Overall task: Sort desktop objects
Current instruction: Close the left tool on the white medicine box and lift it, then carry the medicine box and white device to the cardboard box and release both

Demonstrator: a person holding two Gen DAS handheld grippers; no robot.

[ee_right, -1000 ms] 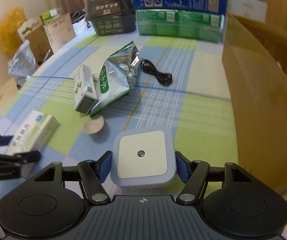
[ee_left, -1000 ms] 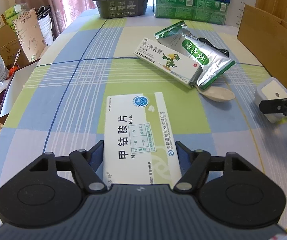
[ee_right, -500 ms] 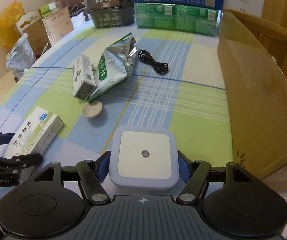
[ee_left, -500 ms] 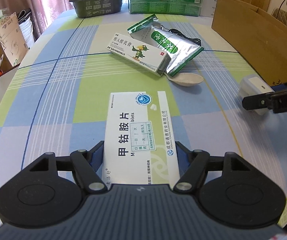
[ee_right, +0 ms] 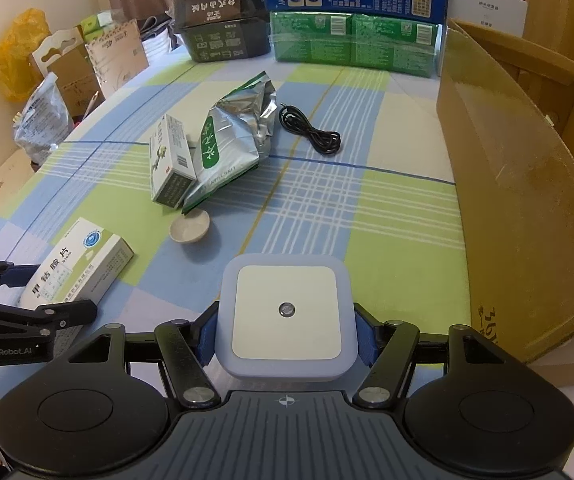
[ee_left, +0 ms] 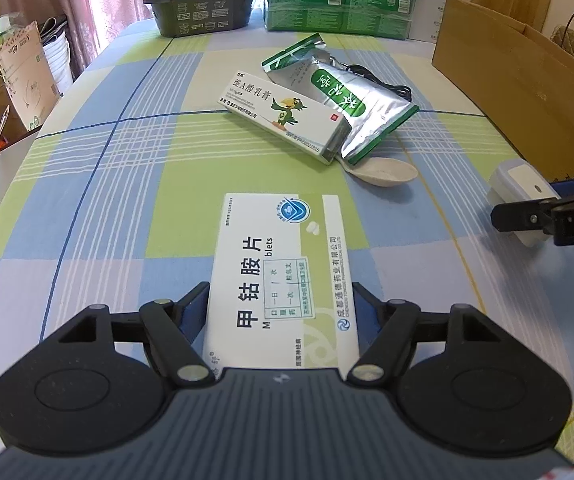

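My left gripper (ee_left: 281, 300) is shut on a white and green medicine box (ee_left: 279, 248), gripped by its long sides at the near end. It hangs a little over the checked tablecloth. My right gripper (ee_right: 285, 328) holds a square white night light (ee_right: 287, 312) between its blue pads, and its jaws are closing on it. In the right wrist view the left gripper (ee_right: 39, 288) and its medicine box (ee_right: 83, 256) show at the lower left. In the left wrist view the right gripper (ee_left: 535, 200) and the night light (ee_left: 521, 184) sit at the right edge.
On the cloth lie an ointment box (ee_left: 283, 114), a silver foil pouch (ee_left: 351, 100), a pale spoon (ee_left: 387, 172) and a black cable (ee_right: 311, 132). An open cardboard box (ee_right: 519, 200) stands along the right. Stacked cartons (ee_right: 351, 8) line the far edge.
The left wrist view has swung a little to the right, bringing more of the cardboard box into sight. Both grippers keep the same things between their pads.
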